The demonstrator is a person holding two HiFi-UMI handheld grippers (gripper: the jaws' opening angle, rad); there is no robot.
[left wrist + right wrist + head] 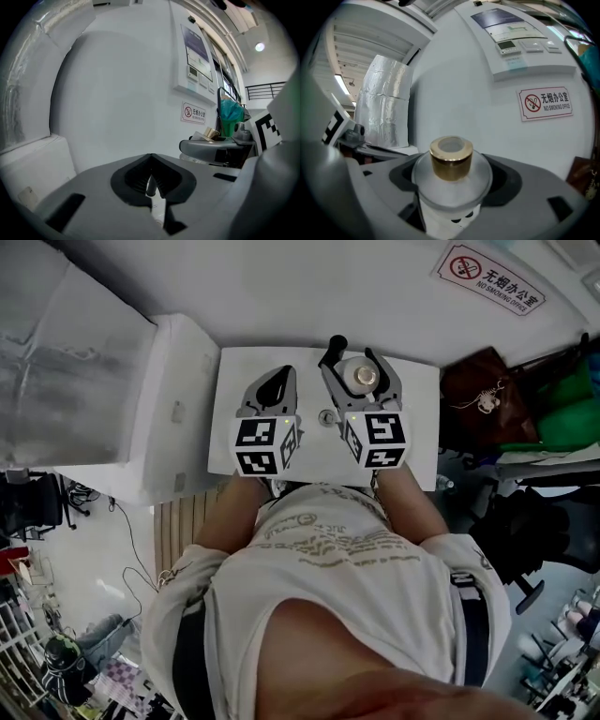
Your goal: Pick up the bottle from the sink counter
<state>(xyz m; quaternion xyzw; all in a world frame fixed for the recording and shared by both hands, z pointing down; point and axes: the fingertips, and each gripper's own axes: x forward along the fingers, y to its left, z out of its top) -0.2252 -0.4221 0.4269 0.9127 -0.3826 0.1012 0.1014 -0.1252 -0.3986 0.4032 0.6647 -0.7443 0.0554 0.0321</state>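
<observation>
Two grippers reach out over a white sink counter (420, 432) that stands against the far wall. The person holding them leans over it in a pale printed T-shirt (328, 559). The right gripper (357, 364) has its jaws clamped on a small bottle (451, 161), one jaw on each side of its rounded, frosted shoulder, with the gold collar and open neck rising above them. The bottle sits at the far edge of the counter, right of centre; I cannot tell whether its base touches the surface. The left gripper (273, 383) hovers just beside it on the left, its dark ribbed jaws pressed together with nothing between them. A small round metal fitting (326, 416) shows on the counter between the two grippers. A white box-like unit (178, 399) butts against the counter's left side, and a foil-wrapped duct (386, 108) stands beyond that. A red-and-white no-smoking sign (544, 103) hangs on the wall to the right, under a panel of switches (520, 44), and a brown bag (478, 390) hangs near the counter's right end.
</observation>
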